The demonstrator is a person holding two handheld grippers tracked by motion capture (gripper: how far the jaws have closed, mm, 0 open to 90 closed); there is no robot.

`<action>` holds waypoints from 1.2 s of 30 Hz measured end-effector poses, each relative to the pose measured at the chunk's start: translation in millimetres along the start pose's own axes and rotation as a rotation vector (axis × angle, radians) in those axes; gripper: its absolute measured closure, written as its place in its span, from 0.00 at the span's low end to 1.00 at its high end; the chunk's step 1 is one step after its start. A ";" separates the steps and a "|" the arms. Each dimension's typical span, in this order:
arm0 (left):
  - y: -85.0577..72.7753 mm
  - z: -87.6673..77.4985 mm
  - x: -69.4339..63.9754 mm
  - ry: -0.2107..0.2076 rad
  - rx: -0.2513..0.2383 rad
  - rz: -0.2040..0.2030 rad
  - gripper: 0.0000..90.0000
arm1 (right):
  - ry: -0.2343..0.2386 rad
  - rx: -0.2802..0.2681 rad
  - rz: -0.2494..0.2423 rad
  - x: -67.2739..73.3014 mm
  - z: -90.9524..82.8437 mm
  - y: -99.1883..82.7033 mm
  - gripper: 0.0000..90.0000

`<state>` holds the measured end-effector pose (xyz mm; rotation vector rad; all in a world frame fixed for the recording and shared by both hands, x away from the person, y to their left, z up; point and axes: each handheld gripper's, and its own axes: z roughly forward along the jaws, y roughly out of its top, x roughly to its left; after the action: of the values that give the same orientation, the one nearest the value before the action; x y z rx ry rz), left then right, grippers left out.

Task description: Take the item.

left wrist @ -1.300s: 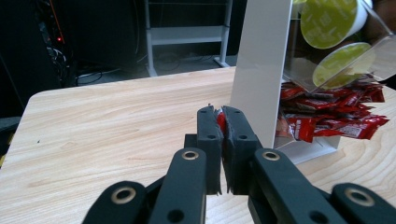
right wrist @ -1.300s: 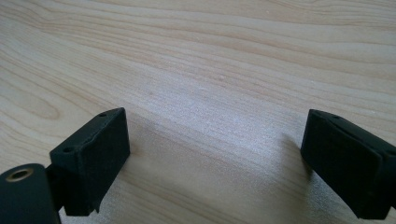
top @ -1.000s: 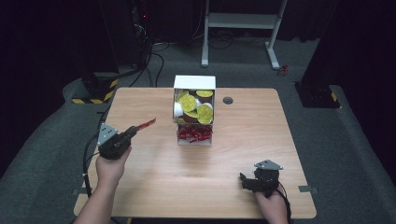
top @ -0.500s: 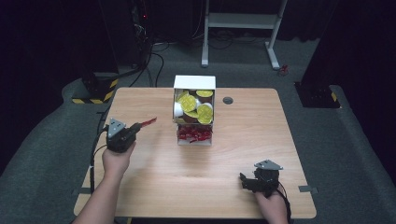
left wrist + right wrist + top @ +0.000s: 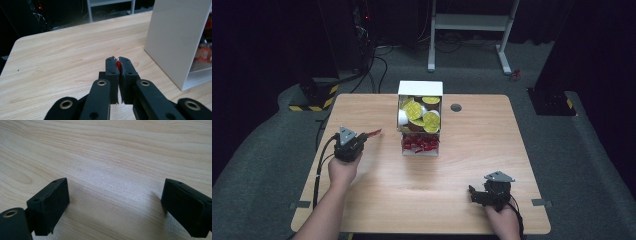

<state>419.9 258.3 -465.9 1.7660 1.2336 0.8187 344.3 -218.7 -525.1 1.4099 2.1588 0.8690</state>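
Observation:
A white two-shelf box [image 5: 420, 89] stands at the table's far middle, with yellow-lidded cups [image 5: 417, 111] on its upper shelf and red packets [image 5: 420, 143] on the lower one. My left gripper [image 5: 362, 137] is left of the box and shut on a thin red packet [image 5: 374, 132] that sticks out toward it. In the left gripper view the packet [image 5: 118, 64] shows as a red sliver pinched between the jaws, with the box's white side wall [image 5: 175, 37] to the right. My right gripper [image 5: 473, 192] rests low near the table's front right, open, with bare wood between its jaws.
The wooden table [image 5: 377, 190] has a round grommet [image 5: 455, 107] right of the box. Dark floor, cables and a white stand frame [image 5: 472, 22] lie beyond the far edge. A cable trails from the left gripper off the table's left side.
My left gripper has moved right and a little forward toward the box, still holding the red packet. The right gripper has stayed put.

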 end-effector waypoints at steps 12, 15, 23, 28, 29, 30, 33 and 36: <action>-7.1 13.0 -12.5 -0.043 0.043 0.015 0.95 | 0.000 0.000 0.000 0.0 0.0 0.0 0.09; -9.5 17.1 -15.9 -0.050 0.059 0.018 0.95 | 0.000 0.000 0.000 0.0 0.0 0.0 0.09; -17.9 33.9 -26.6 -0.073 0.144 0.031 0.94 | 0.002 -0.003 -0.006 0.0 0.1 0.0 0.09; -22.5 41.1 -28.8 -0.074 0.184 0.030 0.94 | 0.002 -0.004 -0.006 0.1 0.2 0.0 0.09; -22.5 41.1 -28.8 -0.074 0.184 0.030 0.94 | 0.002 -0.004 -0.006 0.1 0.2 0.0 0.09; -24.1 43.2 -29.5 -0.075 0.194 0.022 0.93 | 0.002 -0.004 -0.006 0.1 0.2 0.0 0.09; -26.2 45.9 -29.9 -0.075 0.218 0.026 0.93 | 0.002 -0.004 -0.006 0.1 0.2 0.0 0.09; -28.3 47.7 -29.7 -0.080 0.236 0.009 0.92 | 0.002 -0.004 -0.006 0.1 0.2 0.0 0.09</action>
<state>439.4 223.6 -514.5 1.9730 1.3134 0.6206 344.4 -218.6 -525.2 1.4009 2.1606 0.8723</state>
